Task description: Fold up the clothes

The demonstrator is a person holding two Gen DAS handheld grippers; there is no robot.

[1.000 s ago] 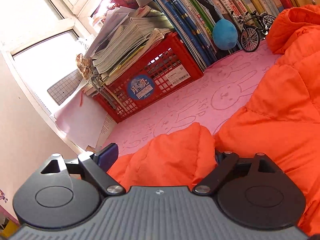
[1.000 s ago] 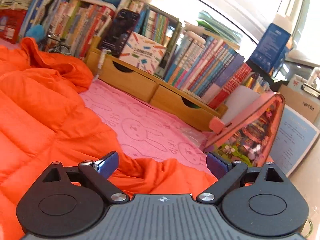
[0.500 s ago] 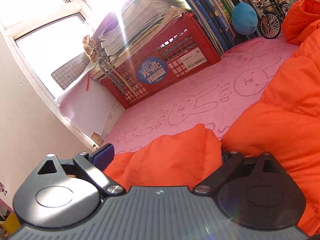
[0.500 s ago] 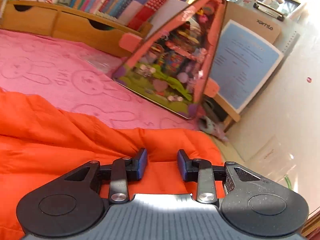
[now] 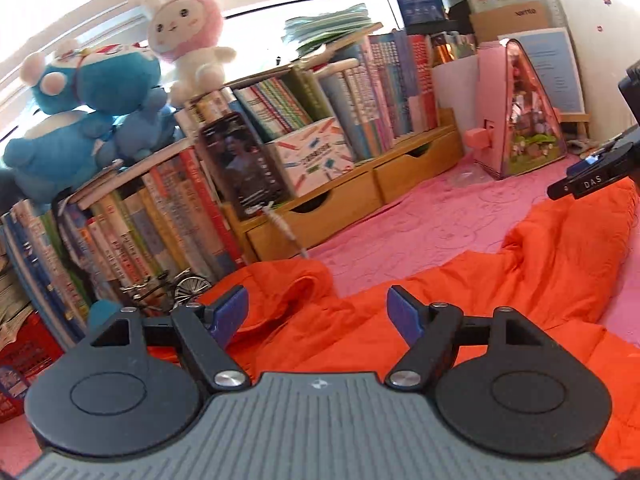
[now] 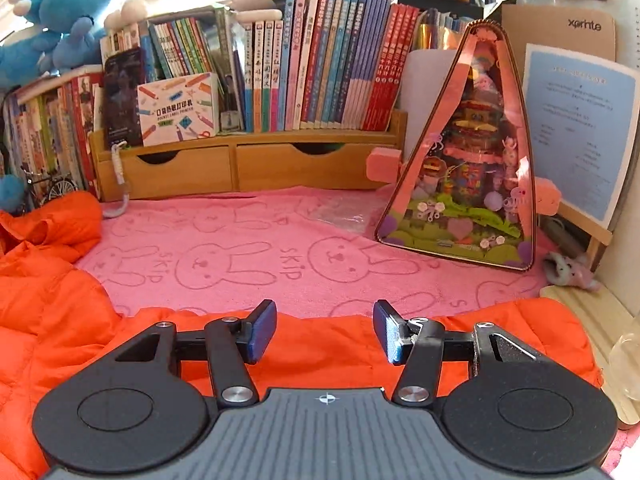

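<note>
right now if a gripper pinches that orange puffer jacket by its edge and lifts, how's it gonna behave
The orange puffer jacket will likely flop and drape: it already lies in soft folds on the pink towel. Its quilted, puffy panels suggest that it is light for its bulk. The smooth shell may be slippery, so a shallow pinch might slide off.

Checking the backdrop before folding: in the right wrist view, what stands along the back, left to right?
Blue plush → pencil-print box → upright books → pink triangular toy box → blue sheet.
</note>
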